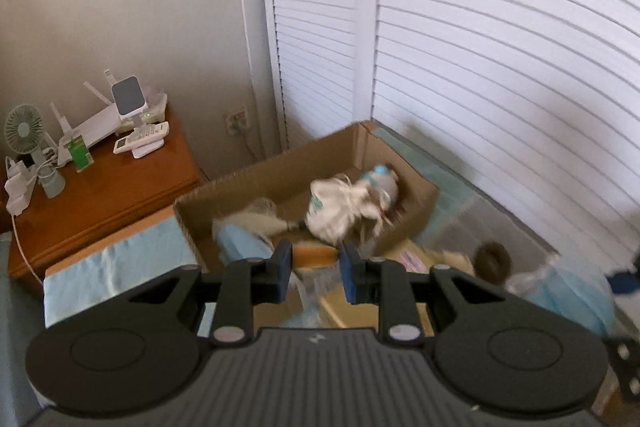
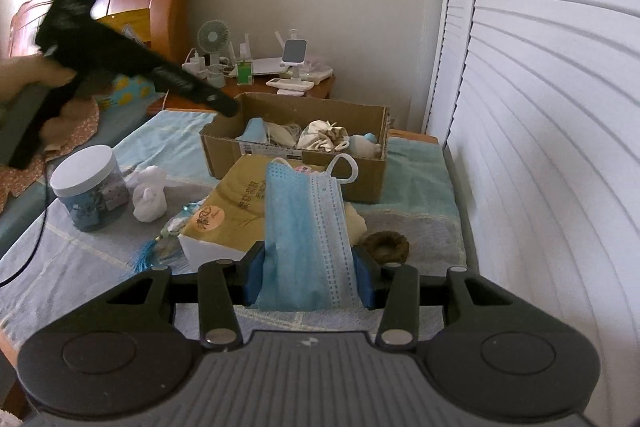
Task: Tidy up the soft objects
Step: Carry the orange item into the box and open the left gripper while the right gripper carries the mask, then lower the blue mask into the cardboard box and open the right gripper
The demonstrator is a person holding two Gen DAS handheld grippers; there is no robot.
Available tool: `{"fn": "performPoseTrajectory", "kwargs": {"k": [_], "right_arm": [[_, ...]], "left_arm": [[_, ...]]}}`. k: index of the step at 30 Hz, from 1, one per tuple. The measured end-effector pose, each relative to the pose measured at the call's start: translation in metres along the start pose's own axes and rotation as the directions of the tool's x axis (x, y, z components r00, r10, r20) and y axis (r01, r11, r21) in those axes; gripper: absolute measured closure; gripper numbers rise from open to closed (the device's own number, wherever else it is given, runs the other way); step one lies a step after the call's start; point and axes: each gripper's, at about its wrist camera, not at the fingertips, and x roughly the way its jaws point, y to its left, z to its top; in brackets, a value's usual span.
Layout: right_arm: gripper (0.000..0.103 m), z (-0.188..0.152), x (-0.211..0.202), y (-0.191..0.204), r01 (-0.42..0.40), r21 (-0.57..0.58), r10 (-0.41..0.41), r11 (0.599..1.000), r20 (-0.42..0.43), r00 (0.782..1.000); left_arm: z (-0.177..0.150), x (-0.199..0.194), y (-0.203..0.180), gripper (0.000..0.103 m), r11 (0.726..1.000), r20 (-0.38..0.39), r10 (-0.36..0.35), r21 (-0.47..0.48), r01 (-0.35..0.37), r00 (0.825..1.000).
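My right gripper (image 2: 310, 281) is shut on a stack of blue face masks (image 2: 304, 227), which stands up between its pads above the bed. Beyond them sits an open cardboard box (image 2: 296, 163) holding a white cloth pouch (image 2: 324, 139) and other soft items. In the left wrist view my left gripper (image 1: 317, 273) hovers over the near edge of that box (image 1: 280, 171). Its jaws are drawn close together with nothing between them. From the right wrist view the left gripper (image 2: 224, 105) appears blurred, held by a hand (image 2: 24, 79), with its tip at the box's left corner.
On the blue bedspread lie a white-lidded jar (image 2: 86, 187), a white towel figure (image 2: 150, 199), a tan tissue pack (image 2: 236, 211), a tassel (image 2: 160, 247) and a brown ring (image 2: 386, 245). A wooden nightstand (image 1: 100, 195) with a fan and a router stands behind. White louvred doors (image 2: 540, 107) line the right.
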Motion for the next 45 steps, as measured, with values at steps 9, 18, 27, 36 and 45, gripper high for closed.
{"fn": "performPoseTrajectory", "kwargs": {"k": [9, 18, 27, 36, 45], "right_arm": [[0.053, 0.000, 0.007, -0.007, 0.017, 0.014, -0.017, 1.000, -0.014, 1.000], [0.053, 0.007, 0.008, -0.009, 0.000, 0.020, 0.000, 1.000, -0.003, 1.000], [0.053, 0.059, 0.040, -0.010, -0.024, -0.050, 0.026, 0.998, 0.034, 0.999], [0.053, 0.131, 0.122, -0.010, -0.013, -0.260, -0.001, 0.966, -0.051, 0.999], [0.053, 0.149, 0.189, 0.011, 0.098, -0.598, -0.135, 0.795, -0.017, 0.991]], "left_arm": [[0.010, 0.023, 0.006, 0.022, 0.998, 0.016, 0.035, -0.049, -0.034, 0.999], [-0.019, -0.039, -0.009, 0.010, 0.999, 0.051, 0.045, -0.024, -0.044, 0.998], [-0.073, -0.104, -0.046, 0.007, 1.000, 0.086, -0.007, 0.023, 0.005, 0.996], [-0.097, -0.116, -0.040, 0.007, 0.999, 0.094, -0.033, -0.031, 0.036, 0.995], [-0.105, -0.104, -0.027, 0.007, 0.993, 0.067, -0.046, -0.107, 0.053, 0.997]]}}
